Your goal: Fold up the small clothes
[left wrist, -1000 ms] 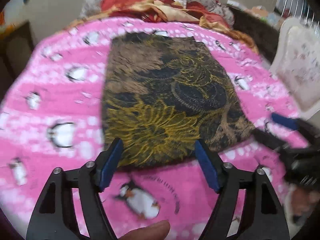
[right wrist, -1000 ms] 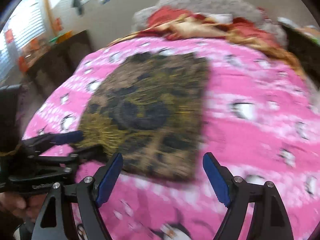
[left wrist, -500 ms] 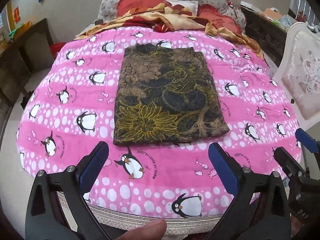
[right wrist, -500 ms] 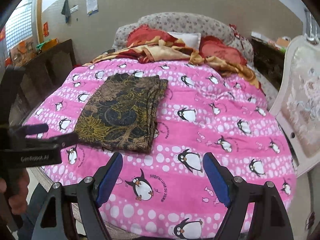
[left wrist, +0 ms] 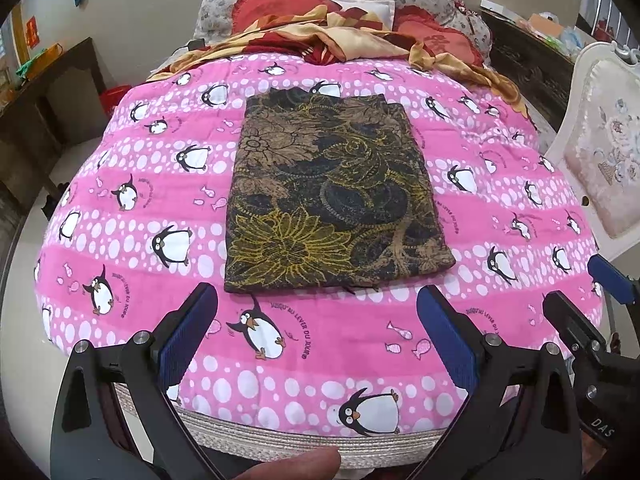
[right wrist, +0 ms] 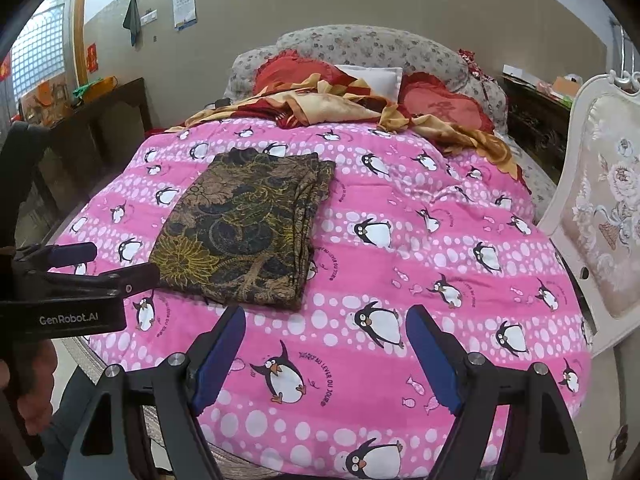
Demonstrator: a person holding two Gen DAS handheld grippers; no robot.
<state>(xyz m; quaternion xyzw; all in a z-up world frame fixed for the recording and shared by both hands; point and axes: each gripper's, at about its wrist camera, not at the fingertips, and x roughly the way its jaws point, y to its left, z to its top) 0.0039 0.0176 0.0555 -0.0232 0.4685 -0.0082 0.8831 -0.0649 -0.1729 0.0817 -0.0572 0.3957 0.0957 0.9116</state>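
The round bed under a pink penguin-print quilt is filling both views; a heap of red and gold bedding and pillows is lying at its far edge, and a white upholstered chair is standing to the right; the brown, black and yellow floral garment is lying flat on the quilt as a neat layered rectangle, left of centre in the right wrist view, its stacked edges showing on its right side; by my reading the folding is looking finished, with perhaps only putting away left; no basket or box is showing; the left gripper is hanging near the bed's edge with jaws wide apart and empty; the right gripper is likewise standing apart, gripping nothing.
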